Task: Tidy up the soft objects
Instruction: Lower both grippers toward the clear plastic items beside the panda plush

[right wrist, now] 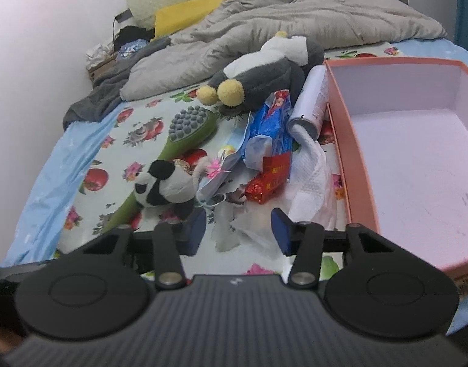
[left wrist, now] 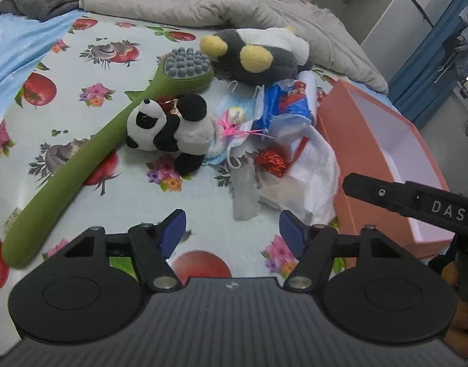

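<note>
A small panda toy [left wrist: 169, 128] [right wrist: 163, 186], black and white, lies on its side on the fruit-printed sheet, head toward the left, resting partly over the handle of the green brush; a bigger grey and white plush penguin [left wrist: 258, 56] [right wrist: 264, 73] with round yellow feet lies on its back farther off, feet toward the brush head, its head against the rumpled beige quilt; a white cloth [left wrist: 316, 165] [right wrist: 310, 177] lies crumpled just beside the pink box; the box [left wrist: 350, 128] [right wrist: 340, 128] stands open with nothing inside.
</note>
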The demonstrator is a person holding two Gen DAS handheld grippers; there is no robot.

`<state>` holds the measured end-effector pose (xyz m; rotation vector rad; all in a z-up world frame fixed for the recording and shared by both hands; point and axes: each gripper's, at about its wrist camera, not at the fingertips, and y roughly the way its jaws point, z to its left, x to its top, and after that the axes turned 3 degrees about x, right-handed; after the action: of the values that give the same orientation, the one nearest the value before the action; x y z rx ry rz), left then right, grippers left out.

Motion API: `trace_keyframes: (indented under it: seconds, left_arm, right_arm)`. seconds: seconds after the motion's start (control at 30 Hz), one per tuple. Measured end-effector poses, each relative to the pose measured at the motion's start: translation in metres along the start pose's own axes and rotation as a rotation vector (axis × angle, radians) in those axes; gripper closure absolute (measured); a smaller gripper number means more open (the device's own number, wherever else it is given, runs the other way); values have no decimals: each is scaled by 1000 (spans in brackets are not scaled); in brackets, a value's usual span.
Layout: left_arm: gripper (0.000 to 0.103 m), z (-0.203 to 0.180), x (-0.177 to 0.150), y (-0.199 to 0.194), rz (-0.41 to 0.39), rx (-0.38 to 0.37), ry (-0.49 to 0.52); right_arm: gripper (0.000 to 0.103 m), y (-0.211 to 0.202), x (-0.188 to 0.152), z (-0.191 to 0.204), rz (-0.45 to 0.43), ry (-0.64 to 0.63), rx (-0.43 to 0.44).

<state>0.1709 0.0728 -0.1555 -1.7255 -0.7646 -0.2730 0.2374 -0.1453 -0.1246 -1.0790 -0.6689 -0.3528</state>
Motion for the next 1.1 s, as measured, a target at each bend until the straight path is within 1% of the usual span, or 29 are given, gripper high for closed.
trace_keyframes:
  seconds: [0.03,0.1,0.17,0.27,0.4,0.5,0.6,0.67,0.7,0.8,0.83,0.9,0.97,1.03,1.07,1.1]
  left_arm:
    - [32,2,3,7,1,2,-2]
    - [36,7,8,19,4,15,-13]
    - [37,14,13,31,14,13,-33]
    - [38,20,20,47,32,-24,-53]
    - [38,24,30,68,63,-68,-90]
    - [39,26,36,83,87,-109,-131]
    - [40,25,41,95,106,-136,-144]
    - [41,25,43,102,118,-150,-153]
    - [43,24,45,107,126,-154,-154]
    - [44,22,45,120,149,-170,-157]
    - [44,21,45,124,158,-168,-158]
    - [44,19,44,132,174,-166,-158]
    - [44,17,43,138,189,-166,-157]
    - [44,14,42,141,186,-174,-145]
    - [46,12,41,141,184,-173,-142]
    - [52,11,42,142,182,-169,-142]
  right_arm:
    - [61,5,2,-1,4,-4,-7]
    - [61,16,5,-3,7,-26,-23]
    - [61,25,7,-7,13,-41,-38]
    - [61,40,6,-10,41,-63,-42]
    - [61,60,-3,-8,80,-124,-42]
    - [61,73,-8,-7,88,-154,-54]
    - [61,85,-10,-8,97,-177,-70]
    - [56,93,-9,-10,97,-195,-85]
    - [56,97,-9,-10,98,-203,-90]
    - [55,110,-12,-13,143,-217,-108]
    - [53,111,-13,-15,149,-211,-103]
    - [44,115,-17,-16,148,-208,-102]
    - [42,118,-18,-20,154,-189,-97]
    - [41,119,-18,-22,152,-176,-82]
    - [41,119,-19,-22,151,-179,-77]
    - [42,119,-19,-22,154,-183,-75]
